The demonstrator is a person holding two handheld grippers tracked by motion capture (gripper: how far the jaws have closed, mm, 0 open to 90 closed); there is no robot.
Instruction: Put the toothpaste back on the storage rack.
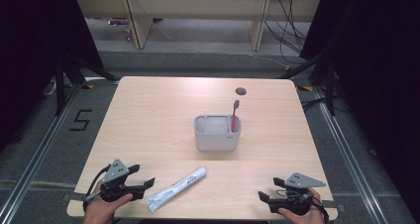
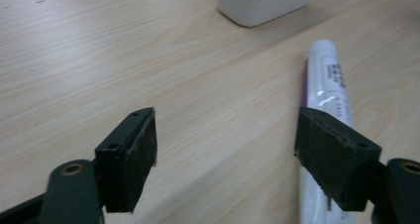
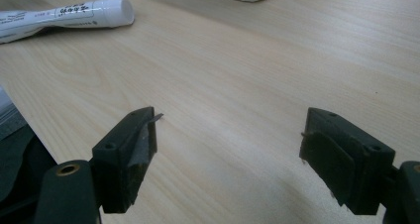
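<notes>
In the high view, the left gripper (image 1: 146,183) sat at the lower left of the frame, on the table (image 1: 148,115), w/ a hand (image 1: 101,209) round it. Its jaws were wide apart & held nothing. In the left gripper view the same gripper (image 2: 225,157) showed bare wood between its jaws, and the white tube (image 2: 324,92) lay at the right side of the frame, partly behind the right jaw.

Next, at bottom center of the high view, the white tube (image 1: 177,189) lay flat on the table, slanted, cap end up & to the right, just beside the left gripper's tips.

Above it, mid frame, stood a grey box (image 1: 217,133) w/ a red toothbrush (image 1: 234,114) standing up in its right part.

At the lower right, the right gripper (image 1: 266,198) rested by the table edge, held by the other hand (image 1: 299,215). Jaws wide apart too, nothing in them. In the right gripper view it (image 3: 228,149) had only wood between the jaws, and the tube (image 3: 64,15) lay in the upper left, well apart.
</notes>
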